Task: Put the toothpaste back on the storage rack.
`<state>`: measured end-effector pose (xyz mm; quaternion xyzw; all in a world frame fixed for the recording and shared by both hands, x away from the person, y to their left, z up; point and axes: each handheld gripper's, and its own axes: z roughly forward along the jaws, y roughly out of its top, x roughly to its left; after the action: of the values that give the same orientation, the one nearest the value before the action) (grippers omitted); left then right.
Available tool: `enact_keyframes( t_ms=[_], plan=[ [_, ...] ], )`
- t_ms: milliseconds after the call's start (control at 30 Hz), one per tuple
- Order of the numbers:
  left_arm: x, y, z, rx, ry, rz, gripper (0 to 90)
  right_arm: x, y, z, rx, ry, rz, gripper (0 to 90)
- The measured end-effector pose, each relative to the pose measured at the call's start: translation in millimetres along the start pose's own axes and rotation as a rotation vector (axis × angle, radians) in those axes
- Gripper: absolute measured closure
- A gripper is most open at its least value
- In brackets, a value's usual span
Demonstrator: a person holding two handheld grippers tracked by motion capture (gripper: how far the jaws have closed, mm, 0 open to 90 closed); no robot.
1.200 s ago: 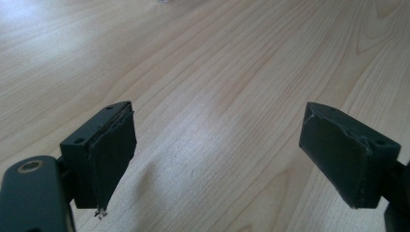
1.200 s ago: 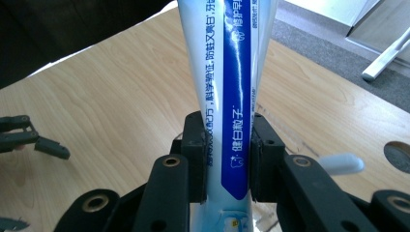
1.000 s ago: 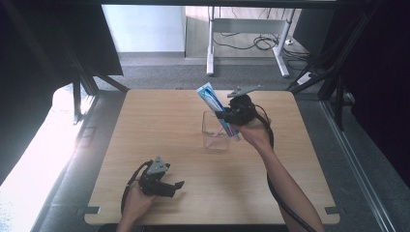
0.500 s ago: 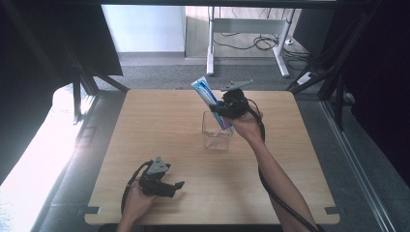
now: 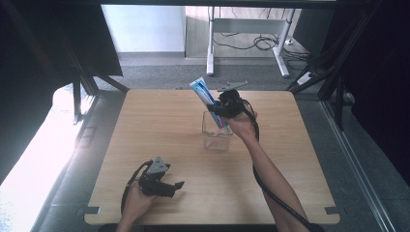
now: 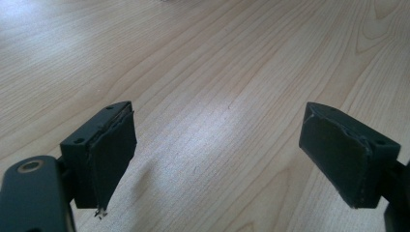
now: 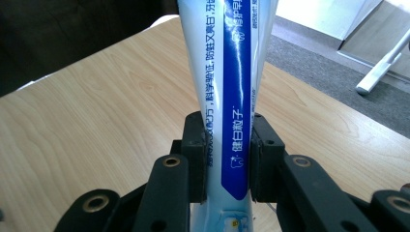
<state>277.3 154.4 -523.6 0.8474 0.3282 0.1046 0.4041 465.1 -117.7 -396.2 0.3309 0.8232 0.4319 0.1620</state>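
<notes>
Tube (image 5: 205,99) clamped in right tool (image 5: 223,107), its lower end in cup (image 5: 217,137) just below, left tool (image 5: 178,186) well apart on tabletop (image 5: 145,125)

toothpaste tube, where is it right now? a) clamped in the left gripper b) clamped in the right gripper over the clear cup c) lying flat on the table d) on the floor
b: the right gripper has both jaws pressed on the toothpaste tube, and the high view shows it tilted above the clear cup.

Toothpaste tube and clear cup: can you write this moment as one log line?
right gripper: shut on toothpaste tube | tube over clear cup | left gripper: open, idle
</notes>
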Motion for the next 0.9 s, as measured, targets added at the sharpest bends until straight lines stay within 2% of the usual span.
enact_keyframes(
  t_ms=[900],
  plan=[
    [-0.7,-0.9,3.5,0.015,-0.009,0.001,13.5,-5.8,-36.6,21.6,0.026,0.04,-0.046,73.3]
  ],
)
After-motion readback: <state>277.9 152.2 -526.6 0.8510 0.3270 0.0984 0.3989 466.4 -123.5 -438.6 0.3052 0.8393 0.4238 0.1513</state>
